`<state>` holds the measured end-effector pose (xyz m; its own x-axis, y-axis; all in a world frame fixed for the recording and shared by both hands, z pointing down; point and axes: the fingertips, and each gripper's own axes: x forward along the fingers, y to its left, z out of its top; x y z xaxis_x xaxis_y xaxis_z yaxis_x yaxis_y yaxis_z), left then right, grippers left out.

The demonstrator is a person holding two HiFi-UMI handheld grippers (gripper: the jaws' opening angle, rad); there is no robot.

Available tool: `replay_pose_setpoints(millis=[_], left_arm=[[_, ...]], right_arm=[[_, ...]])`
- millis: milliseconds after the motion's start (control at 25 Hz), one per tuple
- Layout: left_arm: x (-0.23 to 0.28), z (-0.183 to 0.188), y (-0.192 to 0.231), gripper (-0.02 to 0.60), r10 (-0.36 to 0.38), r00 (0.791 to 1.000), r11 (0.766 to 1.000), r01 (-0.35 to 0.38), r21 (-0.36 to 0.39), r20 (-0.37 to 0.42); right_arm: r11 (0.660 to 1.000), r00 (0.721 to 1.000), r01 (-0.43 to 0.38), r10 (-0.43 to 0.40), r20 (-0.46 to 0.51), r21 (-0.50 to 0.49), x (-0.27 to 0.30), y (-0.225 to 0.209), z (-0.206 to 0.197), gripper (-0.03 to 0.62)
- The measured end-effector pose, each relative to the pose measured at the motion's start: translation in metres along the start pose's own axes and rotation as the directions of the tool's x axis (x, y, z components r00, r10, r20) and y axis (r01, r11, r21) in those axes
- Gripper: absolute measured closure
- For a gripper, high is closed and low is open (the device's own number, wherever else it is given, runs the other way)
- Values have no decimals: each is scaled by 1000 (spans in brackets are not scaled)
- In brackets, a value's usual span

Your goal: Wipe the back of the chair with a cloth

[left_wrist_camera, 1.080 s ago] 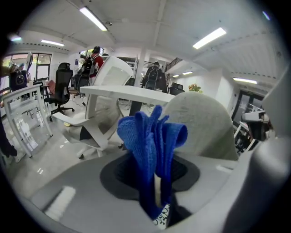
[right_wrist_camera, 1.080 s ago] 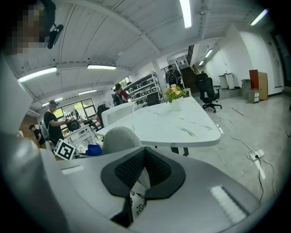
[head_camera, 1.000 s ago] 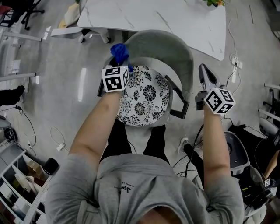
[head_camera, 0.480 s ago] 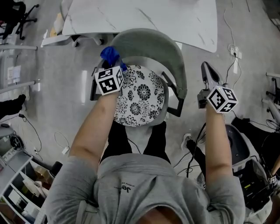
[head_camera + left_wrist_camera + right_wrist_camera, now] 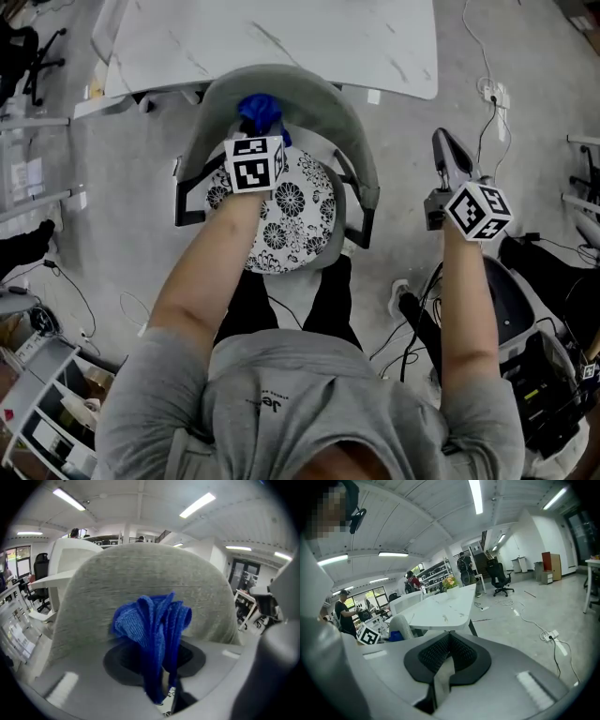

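The left gripper [image 5: 260, 131] is clamping a bunched blue cloth [image 5: 152, 630] between its jaws, with the folds standing up beyond the tips. The cloth is sitting in front of the inner face of the grey chair back [image 5: 140, 573], near its middle (whether the two are touching cannot be told from either view). In the head view, the gripper is reaching over the flower-patterned seat cushion [image 5: 291, 211] toward the curved back, which is standing just beside the white table [image 5: 281, 37].

The right gripper [image 5: 448, 155] is hanging over the floor [image 5: 487, 122], off the chair's right side and well apart from it. Its jaws are meeting at the tips with nothing between them, and it is pointing toward the table's far corner.
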<state>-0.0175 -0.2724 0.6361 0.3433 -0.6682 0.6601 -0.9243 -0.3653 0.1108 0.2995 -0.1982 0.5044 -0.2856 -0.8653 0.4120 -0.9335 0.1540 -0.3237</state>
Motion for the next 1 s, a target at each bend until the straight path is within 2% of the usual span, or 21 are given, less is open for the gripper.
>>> replay_pose_setpoints(millis=[120, 240, 400, 520, 600, 640, 680, 720, 760, 840, 920, 1000], left_arm=[[6, 7, -45, 402, -60, 998, 995, 61, 78, -16], [2, 15, -91, 402, -131, 991, 969, 134, 206, -28], [-4, 11, -130, 402, -182, 982, 910, 189, 369, -53], [-9, 6, -154, 403, -227, 970, 840, 239, 487, -85], [-12, 1, -169, 403, -267, 958, 796, 281, 536, -106], [-14, 0, -174, 403, -289, 951, 784, 301, 543, -111], [-17, -2, -176, 403, -313, 944, 782, 321, 535, -109], [-20, -3, -174, 403, -335, 937, 791, 338, 509, -102], [-24, -3, -169, 402, -350, 932, 810, 350, 470, -90], [-29, -6, -147, 402, -348, 935, 865, 346, 362, -63], [-32, -14, -111, 402, -304, 952, 921, 305, 242, -41], [-35, -29, -65, 402, -227, 973, 963, 230, 144, -33]], right_arm=[[1000, 1000, 4, -4, 11, 6, -6, -11, 2, 597], [1000, 1000, 1, -1, 22, 10, -13, -16, 4, 597], [1000, 1000, -9, 9, 24, 9, -19, -16, 4, 597], [1000, 1000, -18, 18, 25, 9, -21, -13, 4, 597], [1000, 999, -22, 22, 26, 10, -20, -10, 4, 598], [1000, 999, -24, 24, 25, 11, -20, -8, 3, 597], [1000, 999, -27, 27, 23, 11, -19, -5, 2, 597], [999, 999, -32, 31, 21, 10, -18, -1, 1, 597], [999, 999, -37, 37, 18, 8, -17, 4, 0, 597], [999, 999, -50, 50, 9, 0, -14, 15, -1, 597], [998, 998, -60, 60, 1, -8, -8, 25, -2, 597], [998, 998, -68, 68, -6, -13, -2, 35, -3, 597]])
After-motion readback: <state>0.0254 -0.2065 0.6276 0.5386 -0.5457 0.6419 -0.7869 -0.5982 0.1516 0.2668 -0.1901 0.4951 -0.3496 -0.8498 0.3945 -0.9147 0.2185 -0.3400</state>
